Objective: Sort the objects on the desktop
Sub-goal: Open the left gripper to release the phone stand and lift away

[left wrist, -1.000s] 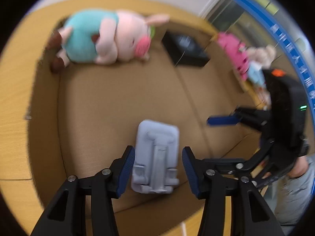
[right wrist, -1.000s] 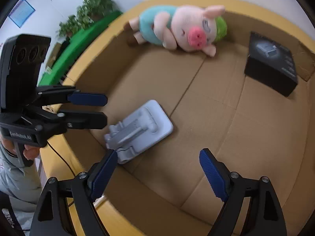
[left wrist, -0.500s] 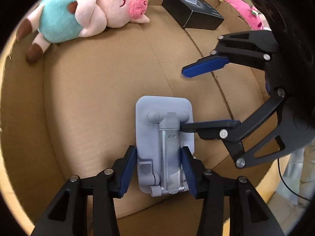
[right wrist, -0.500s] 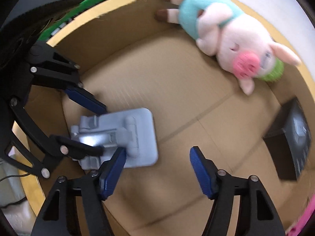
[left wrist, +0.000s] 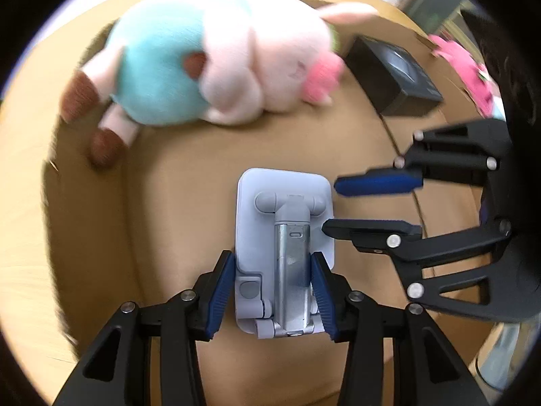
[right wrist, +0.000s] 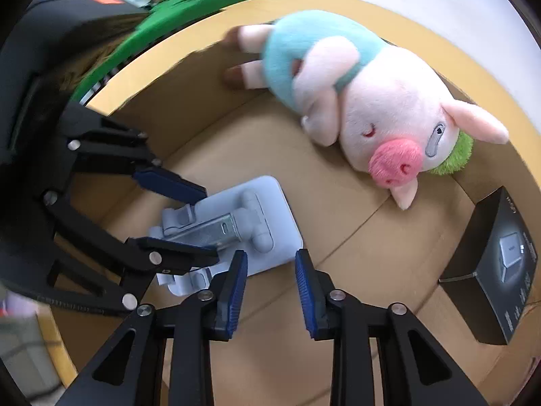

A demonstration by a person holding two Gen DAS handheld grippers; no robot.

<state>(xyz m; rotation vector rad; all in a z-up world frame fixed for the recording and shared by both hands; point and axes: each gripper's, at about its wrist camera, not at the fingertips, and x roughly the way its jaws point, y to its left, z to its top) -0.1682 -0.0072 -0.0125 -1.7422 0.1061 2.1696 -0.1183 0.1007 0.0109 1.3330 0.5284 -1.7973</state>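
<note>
Straddling the phone stand along its long axis, my left gripper pinches its near end — my right gripper, closing, nothing gripped, sits beside its far corner.

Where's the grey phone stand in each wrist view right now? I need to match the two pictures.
Left wrist: phone stand at lower centre, between the left gripper's pads.
Right wrist: phone stand left of centre, on the box floor.
Shared landmark: the plush pig.
</note>
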